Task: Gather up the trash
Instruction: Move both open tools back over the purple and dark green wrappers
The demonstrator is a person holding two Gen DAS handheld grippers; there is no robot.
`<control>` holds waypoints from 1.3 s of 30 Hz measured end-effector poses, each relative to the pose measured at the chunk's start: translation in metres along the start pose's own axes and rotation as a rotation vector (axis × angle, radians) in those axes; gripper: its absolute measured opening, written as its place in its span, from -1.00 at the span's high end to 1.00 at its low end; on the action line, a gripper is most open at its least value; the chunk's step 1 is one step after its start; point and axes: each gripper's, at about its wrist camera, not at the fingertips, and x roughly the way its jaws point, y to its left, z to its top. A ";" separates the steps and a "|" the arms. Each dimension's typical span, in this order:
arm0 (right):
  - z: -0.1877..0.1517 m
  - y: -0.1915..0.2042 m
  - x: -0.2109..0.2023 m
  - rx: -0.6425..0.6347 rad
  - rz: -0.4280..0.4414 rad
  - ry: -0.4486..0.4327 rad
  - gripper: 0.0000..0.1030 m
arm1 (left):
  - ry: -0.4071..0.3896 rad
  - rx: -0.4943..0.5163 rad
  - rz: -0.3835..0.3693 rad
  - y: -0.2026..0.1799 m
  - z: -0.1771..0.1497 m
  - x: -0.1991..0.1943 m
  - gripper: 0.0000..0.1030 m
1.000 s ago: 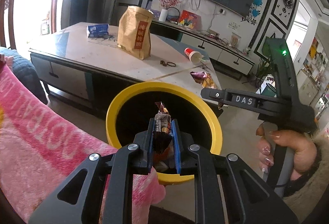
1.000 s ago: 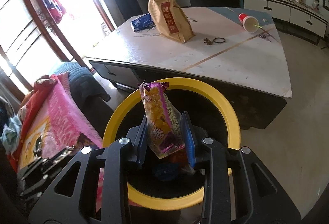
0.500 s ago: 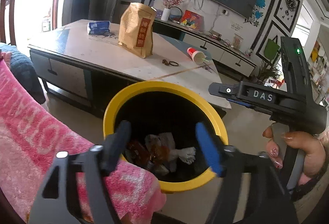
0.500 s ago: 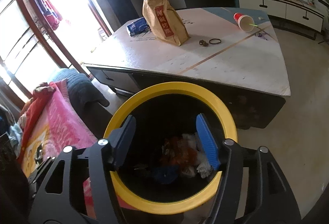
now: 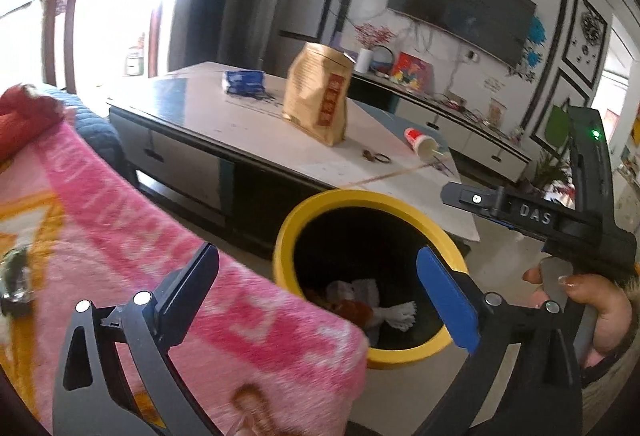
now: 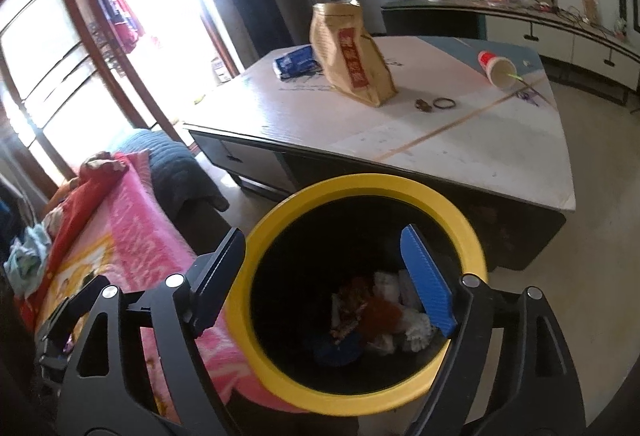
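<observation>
A black bin with a yellow rim stands on the floor between the sofa and the low table. Wrappers and white tissue lie at its bottom. My left gripper hangs over the bin's near left side, its jaws still opening, nothing between them. My right gripper is above the bin's mouth, jaws also opening and empty; in the left wrist view its body shows at right, held by a hand. On the table lie a brown paper bag, a blue packet and a tipped red paper cup.
A pink blanket covers the sofa edge right beside the bin. The low table stands just behind the bin. A hair tie and a small dark item lie near the bag. A TV cabinet runs along the far wall.
Both grippers let go of their snack wrappers, which dropped into the bin, and their jaws spread wide. The left gripper swung left toward the blanket and rose a little.
</observation>
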 end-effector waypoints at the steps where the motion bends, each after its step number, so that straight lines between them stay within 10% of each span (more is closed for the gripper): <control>1: 0.000 0.004 -0.001 -0.008 0.007 -0.002 -0.42 | -0.010 -0.004 0.013 0.003 0.000 -0.006 -0.87; 39: -0.061 0.238 0.040 -0.413 0.369 0.169 -0.52 | -0.135 -0.246 0.463 0.161 -0.057 -0.164 -0.87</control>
